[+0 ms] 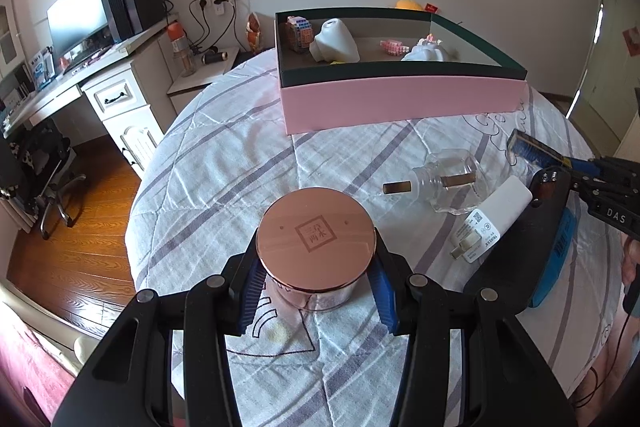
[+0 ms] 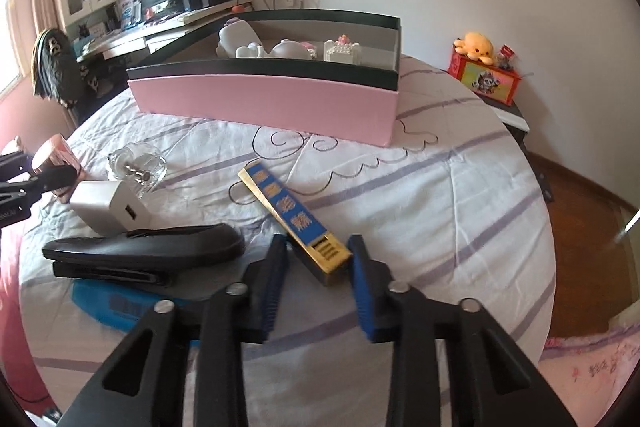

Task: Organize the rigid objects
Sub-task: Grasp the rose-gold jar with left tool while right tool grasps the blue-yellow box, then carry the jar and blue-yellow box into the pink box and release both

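Copper tin [image 1: 316, 241] clamped btwn left claw [image 1: 316, 287] pads.

Both wrist views look steeply down, sharing the pink box [image 1: 400, 103].

Bare quilt [image 2: 420, 211] lies open before the pink box [image 2: 280, 107]; the glass bottle [image 1: 452, 183] crowds the middle.

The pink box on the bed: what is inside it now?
Inside the pink box I can see a colourful block toy, a white ceramic vessel, small pink pieces and a white brick model. The near wall hides the floor in front of them.
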{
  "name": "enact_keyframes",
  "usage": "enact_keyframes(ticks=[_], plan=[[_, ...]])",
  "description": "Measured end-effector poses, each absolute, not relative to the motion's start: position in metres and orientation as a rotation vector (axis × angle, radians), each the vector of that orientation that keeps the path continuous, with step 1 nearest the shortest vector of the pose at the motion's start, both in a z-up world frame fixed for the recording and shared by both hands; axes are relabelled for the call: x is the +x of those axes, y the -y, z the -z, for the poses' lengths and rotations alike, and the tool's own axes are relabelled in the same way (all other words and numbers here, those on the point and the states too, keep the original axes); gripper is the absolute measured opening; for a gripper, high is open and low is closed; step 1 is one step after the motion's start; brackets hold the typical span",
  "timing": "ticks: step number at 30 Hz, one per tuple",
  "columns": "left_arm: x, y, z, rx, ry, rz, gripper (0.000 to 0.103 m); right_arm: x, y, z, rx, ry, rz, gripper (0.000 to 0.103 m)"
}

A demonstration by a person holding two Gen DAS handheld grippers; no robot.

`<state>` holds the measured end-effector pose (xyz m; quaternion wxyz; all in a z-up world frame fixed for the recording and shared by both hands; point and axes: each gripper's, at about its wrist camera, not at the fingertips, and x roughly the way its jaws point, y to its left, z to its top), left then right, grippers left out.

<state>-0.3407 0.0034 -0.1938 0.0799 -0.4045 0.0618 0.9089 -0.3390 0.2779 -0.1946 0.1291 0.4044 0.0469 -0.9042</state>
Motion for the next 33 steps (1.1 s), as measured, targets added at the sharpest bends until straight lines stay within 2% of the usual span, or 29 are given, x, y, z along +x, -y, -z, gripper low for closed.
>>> enact_keyframes(ticks=[5, 18, 19, 21, 33], plan=[[-0.341, -0.003, 0.195, -1.211, -0.183, -2.72, 0.048, -0.318, -0.278, 0.196, 1.245, -0.046, 2.761, 0.017], [-0.346, -0.004, 0.197, -1.201, -0.163, -2.719, 0.048, -0.343, -0.273, 0.194, 1.258, -0.095, 2.79, 0.024], [-0.346, -0.003, 0.197, -1.194, -0.156, -2.722, 0.048, -0.345, -0.273, 0.194, 1.256, -0.1, 2.782, 0.023], [-0.347, -0.003, 0.197, -1.19, -0.151, -2.721, 0.048, -0.345, -0.274, 0.195, 1.242, -0.074, 2.763, 0.015], [-0.339, -0.003, 0.169, -1.102, -0.122, -2.742, 0.048, -0.328, -0.27, 0.167, 1.144, -0.007, 2.75, 0.015]])
